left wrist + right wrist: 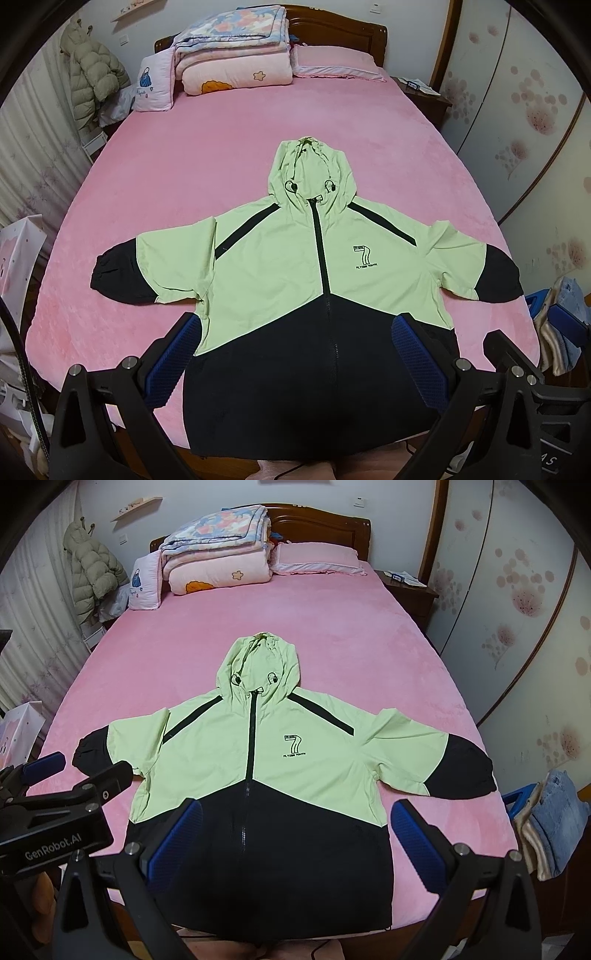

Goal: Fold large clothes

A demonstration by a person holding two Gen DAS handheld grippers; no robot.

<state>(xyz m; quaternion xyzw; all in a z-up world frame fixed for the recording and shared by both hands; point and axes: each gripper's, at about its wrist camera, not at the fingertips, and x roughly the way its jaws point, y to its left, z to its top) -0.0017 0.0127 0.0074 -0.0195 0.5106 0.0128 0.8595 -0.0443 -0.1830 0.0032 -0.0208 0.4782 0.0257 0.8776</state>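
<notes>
**Operator:** Nearest the lens, report gripper status.

**Inspector:** Left gripper (295, 332): jaws spread wide, nothing between them. Its blue ribbed pads (417, 354) hang above the jacket's lower dark panel, and contact with the cloth cannot be confirmed. Right gripper (295, 816): jaws likewise spread wide and empty, pads (415, 840) framing the same dark panel from the right wrist view. In that view the left gripper's black body appears at the left edge, beside the left sleeve.

**Operator:** Location and condition of the garment?

**Inspector:** One hooded jacket (291, 269) lies flat and front side up on the bed (229, 147), at the near end of the pink cover. Upper body light green, lower body and cuffs black. Zipper (320, 251) closed, running up the centre line. Hood (310, 170) spread flat, pointing toward the headboard (332, 27). Both sleeves extend sideways; the left sleeve (147, 269) and the right sleeve (476, 266) rest on the cover with dark cuffs outermost. Chest print (364, 256) reads "7 FLYING YOUTH". No fold is present in body or sleeves. The hem reaches the near edge of the bed.

**Operator:** Surrounding items?

**Inspector:** Stack of folded quilts (232, 48) at the head of the bed, with a pink pillow (336, 61) just beside it. Puffer coat (92, 74) hangs on the left wall. Folded clothes (554, 816) sit off the bed's right side.
</notes>
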